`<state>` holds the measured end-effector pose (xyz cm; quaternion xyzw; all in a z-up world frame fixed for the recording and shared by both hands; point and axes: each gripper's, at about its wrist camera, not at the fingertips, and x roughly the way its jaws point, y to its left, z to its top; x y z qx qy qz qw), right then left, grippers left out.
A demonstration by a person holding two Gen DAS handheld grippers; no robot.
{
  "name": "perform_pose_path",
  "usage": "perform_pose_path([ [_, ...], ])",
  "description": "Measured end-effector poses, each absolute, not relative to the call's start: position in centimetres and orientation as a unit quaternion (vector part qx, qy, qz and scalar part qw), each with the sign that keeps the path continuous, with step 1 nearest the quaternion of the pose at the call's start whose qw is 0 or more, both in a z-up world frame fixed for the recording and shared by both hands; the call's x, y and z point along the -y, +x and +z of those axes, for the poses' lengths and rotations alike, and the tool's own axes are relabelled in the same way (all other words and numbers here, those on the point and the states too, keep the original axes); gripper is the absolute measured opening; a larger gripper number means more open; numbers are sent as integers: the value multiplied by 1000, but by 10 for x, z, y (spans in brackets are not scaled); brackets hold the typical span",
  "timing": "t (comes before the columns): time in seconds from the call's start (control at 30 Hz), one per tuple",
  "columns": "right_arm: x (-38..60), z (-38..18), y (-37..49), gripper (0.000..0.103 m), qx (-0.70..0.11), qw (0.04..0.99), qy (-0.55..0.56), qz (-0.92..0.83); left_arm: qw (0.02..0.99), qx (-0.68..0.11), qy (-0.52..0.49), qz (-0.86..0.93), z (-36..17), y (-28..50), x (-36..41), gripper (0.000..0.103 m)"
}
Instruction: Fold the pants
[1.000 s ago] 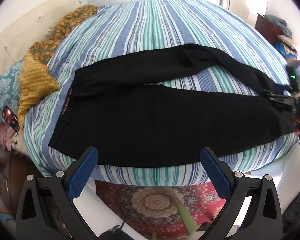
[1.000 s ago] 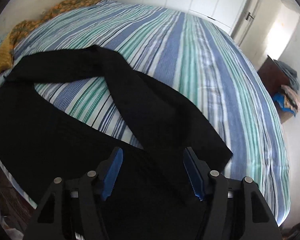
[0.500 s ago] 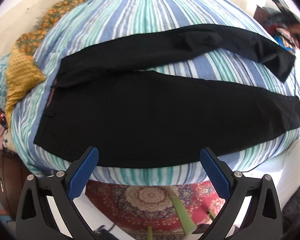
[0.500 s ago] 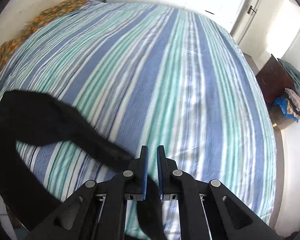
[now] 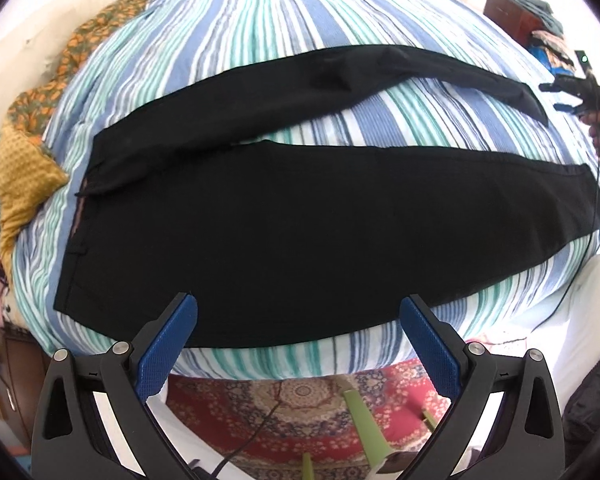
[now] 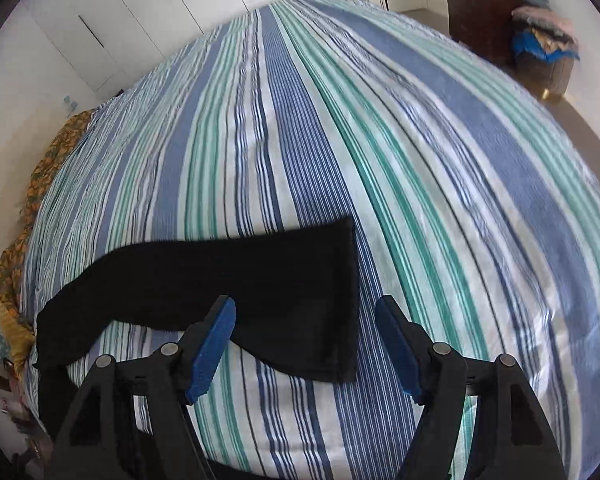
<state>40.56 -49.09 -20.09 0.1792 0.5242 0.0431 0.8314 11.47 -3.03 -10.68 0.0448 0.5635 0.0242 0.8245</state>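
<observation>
Black pants (image 5: pixel 284 220) lie spread on the striped bed (image 5: pixel 260 32), waistband at the left and both legs running to the right, parted in a V. My left gripper (image 5: pixel 298 326) hangs open over the near edge of the near leg, nothing between its pads. In the right wrist view the far leg's cuff (image 6: pixel 300 280) lies flat on the sheet. My right gripper (image 6: pixel 306 334) hovers just above that cuff with its jaws opening and the pads off the cloth. The right gripper (image 5: pixel 568 96) also shows at the far right of the left wrist view, beside the far cuff.
Orange and yellow pillows (image 5: pixel 28 152) line the head of the bed at the left. A patterned red rug (image 5: pixel 300 400) covers the floor below the near edge. A dark cabinet with piled clothes (image 6: pixel 540 48) stands past the bed's far right. White wardrobes (image 6: pixel 148 12) fill the back wall.
The right gripper shut on the far leg's cuff, dragged it out to the right until the leg lay straight, then let it go. The left gripper sank a little toward the bed edge.
</observation>
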Motion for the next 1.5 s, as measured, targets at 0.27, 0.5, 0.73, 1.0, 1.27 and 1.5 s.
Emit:
perform_pose_path([
  [0.27,500,-251,444,41,-559,798,216,62,820,-568,56,30,-109,120,36,102],
  [0.5,464,-153,491,4,-486,874,7,15,815,-576,62,19,-118,132,44,102],
  [0.73,454,-193,538,42,-546,832,-53,-77,817,-573,65,25,-120,137,38,102],
  [1.0,348,-186,490,55,-476,875,42,75,847,-523,25,95,-120,194,-26,102],
  [1.27,86,-194,473,62,-497,754,167,397,896,-393,-86,188,-133,310,-133,102],
  [1.5,-15,-245,465,62,-568,712,84,405,854,-467,-77,217,-200,324,-174,102],
])
